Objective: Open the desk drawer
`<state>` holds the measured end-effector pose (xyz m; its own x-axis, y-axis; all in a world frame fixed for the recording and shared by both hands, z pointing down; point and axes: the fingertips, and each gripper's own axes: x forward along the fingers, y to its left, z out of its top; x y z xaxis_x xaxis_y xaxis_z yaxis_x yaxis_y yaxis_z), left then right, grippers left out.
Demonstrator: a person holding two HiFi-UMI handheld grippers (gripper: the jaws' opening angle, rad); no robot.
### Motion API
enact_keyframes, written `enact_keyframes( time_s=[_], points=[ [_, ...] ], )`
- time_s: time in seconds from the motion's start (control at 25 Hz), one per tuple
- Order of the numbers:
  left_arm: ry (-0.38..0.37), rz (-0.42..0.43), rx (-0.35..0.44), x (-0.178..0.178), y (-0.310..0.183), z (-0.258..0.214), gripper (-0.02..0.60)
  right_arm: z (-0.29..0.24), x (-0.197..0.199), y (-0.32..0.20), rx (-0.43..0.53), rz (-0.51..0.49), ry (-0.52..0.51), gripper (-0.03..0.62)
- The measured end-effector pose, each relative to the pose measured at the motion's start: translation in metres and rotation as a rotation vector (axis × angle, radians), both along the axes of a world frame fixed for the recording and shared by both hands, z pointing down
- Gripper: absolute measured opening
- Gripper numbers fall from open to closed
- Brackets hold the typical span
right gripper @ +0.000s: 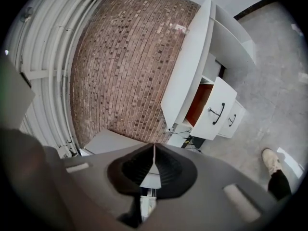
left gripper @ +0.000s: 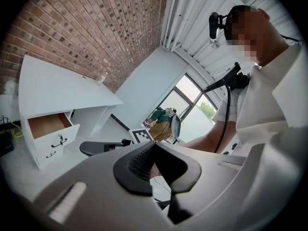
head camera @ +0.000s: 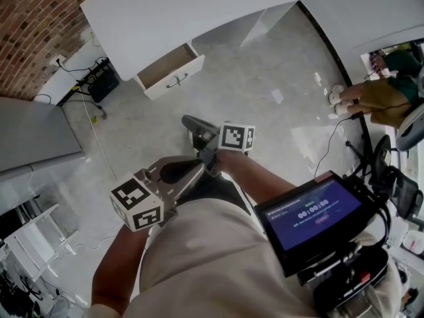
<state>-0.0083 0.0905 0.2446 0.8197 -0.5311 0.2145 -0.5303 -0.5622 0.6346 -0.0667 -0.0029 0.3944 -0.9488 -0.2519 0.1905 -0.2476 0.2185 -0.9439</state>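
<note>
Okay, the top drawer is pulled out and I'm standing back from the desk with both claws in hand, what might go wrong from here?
1. The drawer juts out from the desk over open floor, so you may knock a leg against it when walking past.
2. Loose cables trail across the floor to the left of the desk, a likely trip hazard if you step that way.

1. White flat-topped desk (head camera: 199, 12): far side cut off by the head view's top edge.
2. Open white drawer with black handle (head camera: 171, 71): rear of its interior hidden under the desktop.
3. Seated person in green top (head camera: 391, 91): cut off at the right edge.
4. Dark tablet screen (head camera: 318, 211): print too small to read.
5. Pale shoe (right gripper: 272, 160): its leg runs out at the right gripper view's dark rim.
</note>
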Motion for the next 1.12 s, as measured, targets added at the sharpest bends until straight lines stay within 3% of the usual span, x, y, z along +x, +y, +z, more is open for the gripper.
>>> enact_keyframes(
  time_s=[1.12],
  points=[
    [0.002,0.021,0.000,0.005,0.001,-0.004,0.008,-0.020,0.000,0.011,0.056,-0.007,0.003,0.008]
  ],
)
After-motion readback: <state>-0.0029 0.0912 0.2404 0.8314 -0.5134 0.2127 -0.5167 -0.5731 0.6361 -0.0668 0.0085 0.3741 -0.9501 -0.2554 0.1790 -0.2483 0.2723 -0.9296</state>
